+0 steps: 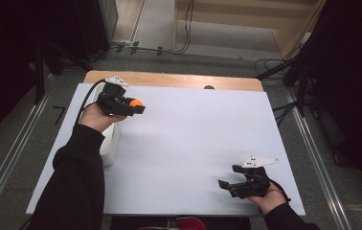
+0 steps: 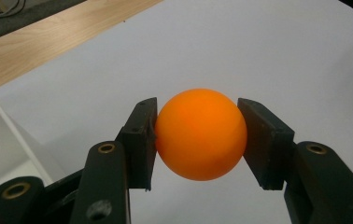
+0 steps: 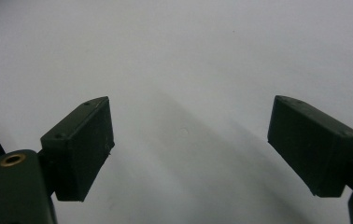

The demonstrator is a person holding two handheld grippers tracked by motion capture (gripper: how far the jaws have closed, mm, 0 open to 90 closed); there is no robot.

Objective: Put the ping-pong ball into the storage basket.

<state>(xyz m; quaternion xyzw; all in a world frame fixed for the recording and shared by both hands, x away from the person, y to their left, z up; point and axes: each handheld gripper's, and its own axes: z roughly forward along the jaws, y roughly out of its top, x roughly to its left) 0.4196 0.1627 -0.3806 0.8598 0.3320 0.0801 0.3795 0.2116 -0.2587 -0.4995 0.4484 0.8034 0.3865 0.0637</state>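
The left gripper [image 1: 138, 106] is clamped on an orange ball [image 2: 201, 134], held above the far left of the white table [image 1: 193, 143], just beside a white bin [image 1: 109, 143]. The right gripper [image 1: 228, 182] rests near the front right corner, jaws wide apart with nothing between them.

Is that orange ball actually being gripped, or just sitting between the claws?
Gripped: the left gripper presses both pads against the orange ball, held above the table.

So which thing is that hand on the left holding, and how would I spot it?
Start at the white table and go to its far left corner, beside the white container. There the left gripper pinches a small ball, the one bright orange thing in sight.
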